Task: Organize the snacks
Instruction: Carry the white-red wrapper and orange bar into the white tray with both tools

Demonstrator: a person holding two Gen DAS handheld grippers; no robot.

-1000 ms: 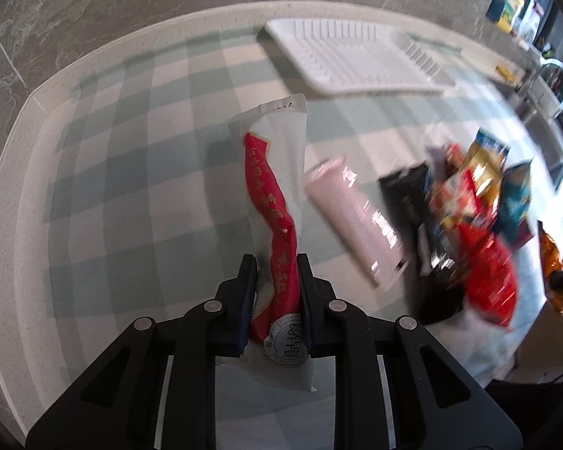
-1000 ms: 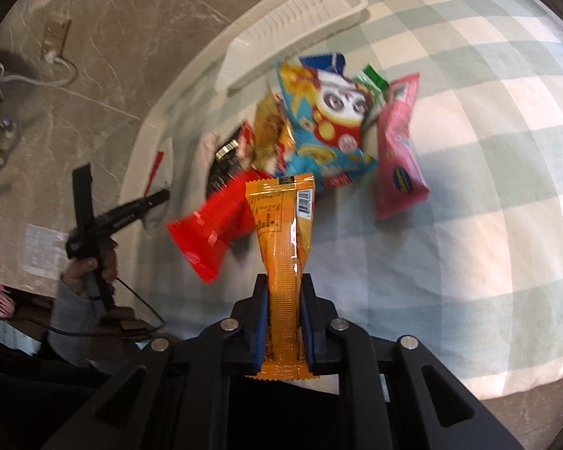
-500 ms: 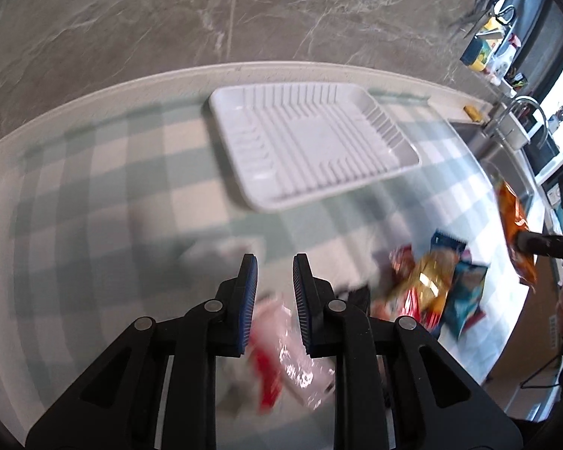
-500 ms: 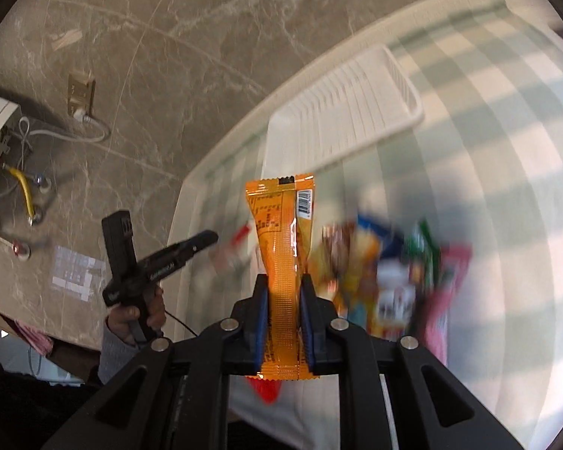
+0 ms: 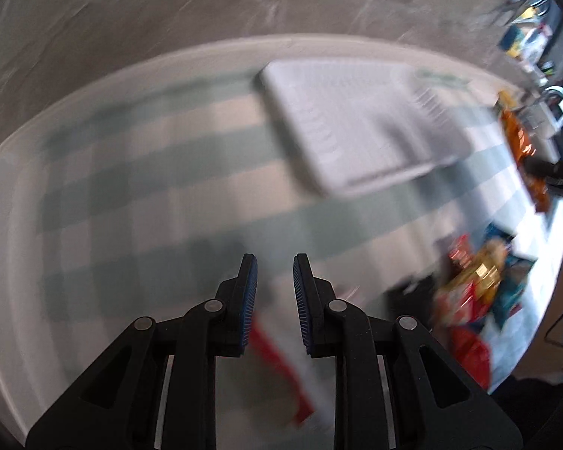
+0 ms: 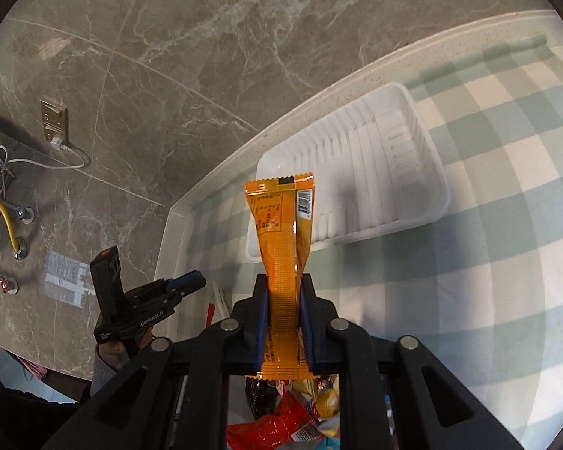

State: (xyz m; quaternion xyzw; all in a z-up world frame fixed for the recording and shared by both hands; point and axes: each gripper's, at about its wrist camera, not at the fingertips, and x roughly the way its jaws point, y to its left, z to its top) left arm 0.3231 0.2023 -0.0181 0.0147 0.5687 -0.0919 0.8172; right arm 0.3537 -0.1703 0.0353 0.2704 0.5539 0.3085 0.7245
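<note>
Right wrist view, sharp: the right tongs [image 6: 283, 322] are clamped on an orange packet [image 6: 283, 247], pads pressing its lower half. The packet stands upright out of the jaws, and its top edge overlaps the near-left corner of the white tray [image 6: 356, 172]. Below the tongs, a heap of snack bags [image 6: 285, 423] shows only in part, cut off by the tong body and the frame edge. Left of the tray, off the edge of the surface [image 6: 506, 202], a hand [image 6: 112, 352] carries the left tongs [image 6: 185, 283]; from this side I cannot tell the gap between their blue tips. A red-and-white packet [image 6: 212, 305] lies just behind those tips, mostly hidden. The tray sits empty on the checked cloth, near the far rim, with a marble wall beyond.

Left wrist view, heavily blurred: the left tongs [image 5: 275, 285] stand at their narrowest with nothing between the pads; a small gap remains. The red-and-white packet [image 5: 281, 360] lies on the cloth below and behind the tips, smeared, print unreadable. The snack heap [image 5: 476, 292] is on the near-right side of the tray [image 5: 356, 131]. Further right of the tray, the orange packet [image 5: 521, 150] hangs in the dark right tongs [image 5: 540, 167], partly cut off at the frame edge. Only this view shows the clutter [image 5: 525, 37] beyond the tray's far-right corner, too blurred to identify.
</note>
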